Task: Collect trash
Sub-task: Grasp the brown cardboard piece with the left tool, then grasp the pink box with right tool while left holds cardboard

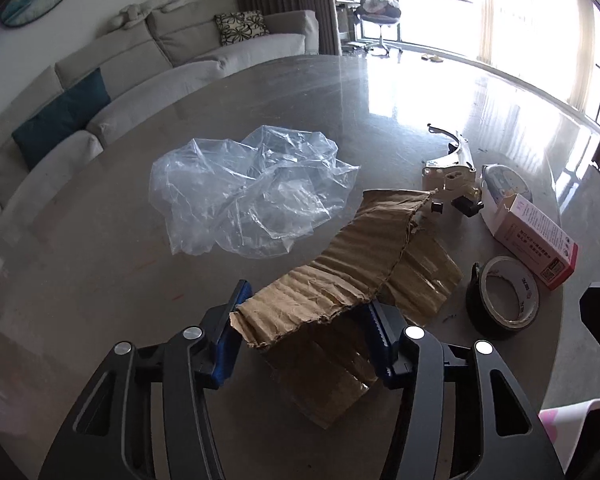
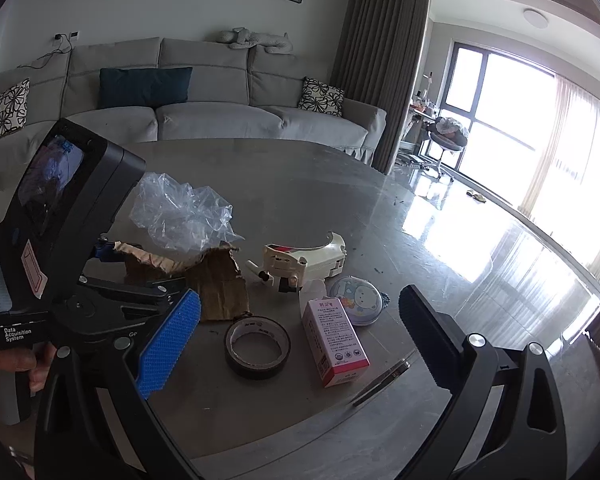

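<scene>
Left wrist view shows the left gripper [image 1: 304, 336] with its 2 blue pads [image 1: 228, 344] closed against the near edge of the torn cardboard [image 1: 352, 264], which lies on the table [image 1: 100, 248] beside the plastic bag [image 1: 244, 192]. Grip looks shallow, so squeeze firmly and lift slowly, clear of the tape roll [image 1: 502, 296]. Right gripper [image 2: 300, 344] hangs wide apart, holding nothing.

The print on the pink box [image 2: 336, 340] is too small to read. The cardboard's [image 1: 340, 292] near end hides behind the left gripper's fingers [image 1: 380, 336] — whether the pads press it is unclear. The tin [image 1: 504, 184] sits half behind the box.
</scene>
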Demonstrator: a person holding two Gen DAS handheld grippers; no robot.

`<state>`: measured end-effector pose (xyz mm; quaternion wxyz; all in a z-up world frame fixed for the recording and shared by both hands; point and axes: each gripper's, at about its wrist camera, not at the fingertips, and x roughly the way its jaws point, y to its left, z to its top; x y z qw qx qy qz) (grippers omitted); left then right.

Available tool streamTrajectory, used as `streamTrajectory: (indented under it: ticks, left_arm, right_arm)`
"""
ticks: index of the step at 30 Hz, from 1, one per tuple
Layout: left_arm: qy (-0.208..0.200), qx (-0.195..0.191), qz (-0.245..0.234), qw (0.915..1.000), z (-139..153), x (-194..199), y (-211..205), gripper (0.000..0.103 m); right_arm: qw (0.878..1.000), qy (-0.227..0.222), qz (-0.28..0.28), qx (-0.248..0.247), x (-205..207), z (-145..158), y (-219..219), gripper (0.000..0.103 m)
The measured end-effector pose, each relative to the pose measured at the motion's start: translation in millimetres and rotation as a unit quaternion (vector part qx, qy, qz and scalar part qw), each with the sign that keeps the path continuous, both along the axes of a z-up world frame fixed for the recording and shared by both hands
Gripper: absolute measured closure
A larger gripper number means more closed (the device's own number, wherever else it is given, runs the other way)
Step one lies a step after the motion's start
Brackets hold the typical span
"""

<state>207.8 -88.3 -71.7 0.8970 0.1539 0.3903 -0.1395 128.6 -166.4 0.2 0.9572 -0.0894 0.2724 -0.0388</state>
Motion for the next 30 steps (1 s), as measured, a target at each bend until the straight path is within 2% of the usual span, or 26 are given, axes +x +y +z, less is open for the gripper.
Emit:
streamTrajectory:
  ticks: [1, 2, 3, 19, 24, 30]
  left_arm:
    - [-0.007, 0.01, 0.001, 0.9999, 1.1, -2.4, -1.3, 0.084]
    - [0.0, 0.002, 0.0, 1.0, 2.2, -4.1, 0.1, 0.087]
    - [0.001, -0.013, 0.002, 0.9999, 5.3, -6.5, 4.1, 0.098]
    - [-0.06, -0.021, 0.015, 0.9978, 61.5, -58.2, 23.3, 0.099]
    - [-0.079, -0.027, 0.016, 0.9964, 79.9, -76.1, 25.1, 0.099]
    - [-0.09, -0.023, 0.038, 0.9949, 85.2, -89.2, 30.3, 0.099]
  right_arm:
    - [1.0, 0.0, 0.0, 0.001, -0.9, 0.6, -0.5, 0.004]
    - [1.0, -0.002, -0.002, 0.0, -1.8, 1.2, -0.6, 0.004]
    - [1.0, -0.002, -0.002, 0.001, -3.0, 1.6, -1.1, 0.004]
    - [1.0, -0.014, 0.0, 0.022, -6.9, 3.1, -9.9, 0.004]
    - [1.0, -0.005, 0.007, 0.009, 0.9, -14.3, -17.6, 0.004]
    - [1.0, 0.008, -0.005, -0.006, 15.3, -36.5, -30.3, 0.004]
